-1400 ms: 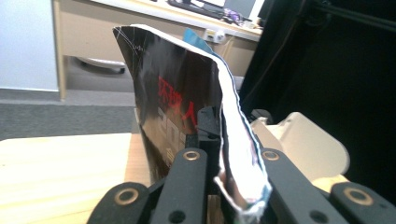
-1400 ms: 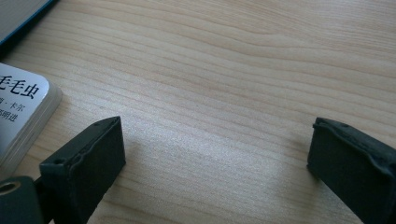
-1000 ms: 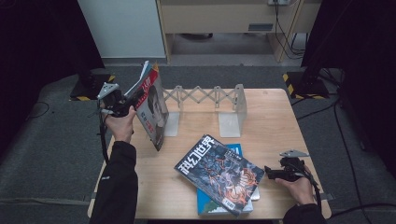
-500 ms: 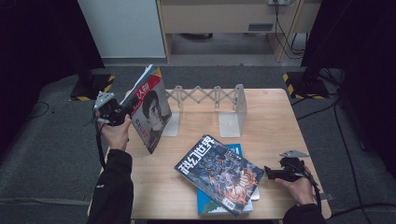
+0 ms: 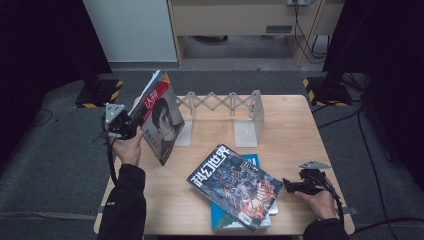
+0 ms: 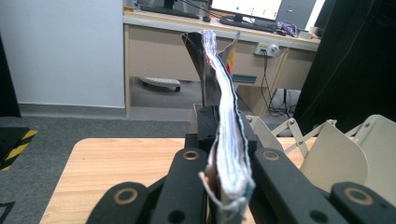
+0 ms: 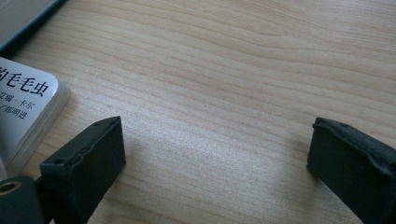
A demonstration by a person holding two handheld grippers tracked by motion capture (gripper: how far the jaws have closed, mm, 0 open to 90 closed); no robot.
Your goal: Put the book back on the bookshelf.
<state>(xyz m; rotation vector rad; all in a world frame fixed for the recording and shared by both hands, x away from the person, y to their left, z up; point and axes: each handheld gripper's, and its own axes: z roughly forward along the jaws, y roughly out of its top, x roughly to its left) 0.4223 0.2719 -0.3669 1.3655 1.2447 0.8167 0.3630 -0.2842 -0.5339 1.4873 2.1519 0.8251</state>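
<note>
My left gripper (image 5: 134, 129) is shut on the lower edge of a magazine with a face on its cover (image 5: 161, 119), held tilted above the table's left edge. In the left gripper view the black jaws (image 6: 225, 154) pinch the magazine's page edges (image 6: 223, 93), which rise straight ahead. At the table's front right my right gripper (image 5: 289, 186) rests open, just right of a dark magazine (image 5: 234, 184) that lies on a blue book (image 5: 253, 161). In the right gripper view its jaws (image 7: 215, 149) stand wide apart over bare wood, beside a white book corner (image 7: 28, 100).
A metal accordion book rack (image 5: 220, 104) with upright end plates (image 5: 248, 122) stands at the back middle of the wooden table (image 5: 295, 135). Its pale plates (image 6: 336, 158) lie right of the held magazine. Grey carpet surrounds the table; a desk stands behind.
My left hand has carried the magazine a little to the left, away from the rack's end plate, and tilted it so the cover faces up more. The right gripper has stayed put.
</note>
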